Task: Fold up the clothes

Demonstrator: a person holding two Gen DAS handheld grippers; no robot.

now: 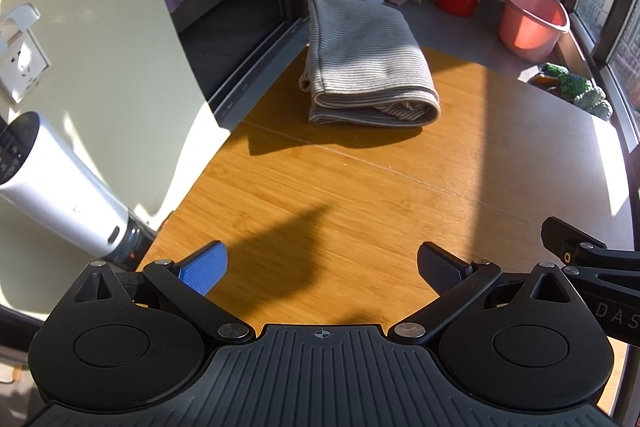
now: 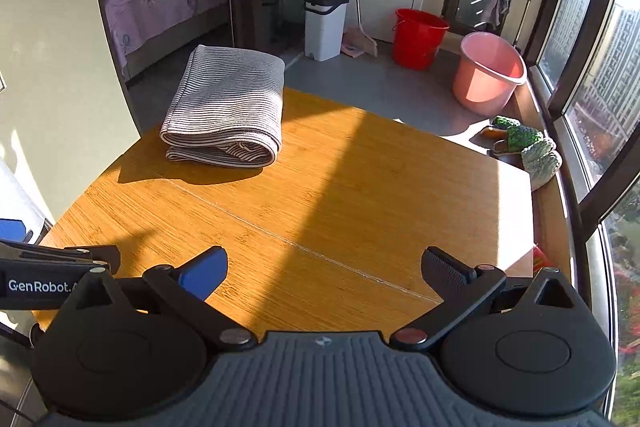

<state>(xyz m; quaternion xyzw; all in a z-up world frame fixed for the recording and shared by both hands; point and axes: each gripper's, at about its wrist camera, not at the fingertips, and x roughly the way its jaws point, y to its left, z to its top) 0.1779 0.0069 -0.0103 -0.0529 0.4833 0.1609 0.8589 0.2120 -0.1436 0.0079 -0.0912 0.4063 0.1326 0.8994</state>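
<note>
A grey striped garment (image 1: pixel 366 67) lies folded in a compact stack at the far left of the wooden table (image 1: pixel 320 195). It also shows in the right wrist view (image 2: pixel 228 107), on the table (image 2: pixel 320 187). My left gripper (image 1: pixel 322 269) is open and empty, low over the table's near edge, well short of the garment. My right gripper (image 2: pixel 324 273) is open and empty, also near the front edge. Part of the right gripper (image 1: pixel 580 255) shows at the right of the left wrist view.
A white cylinder (image 1: pixel 60 187) leans at the table's left by the wall. Beyond the table stand a white bin (image 2: pixel 324 25), a red bucket (image 2: pixel 418 37) and a pink basin (image 2: pixel 490 73). Slippers (image 2: pixel 524 143) lie by the window on the right.
</note>
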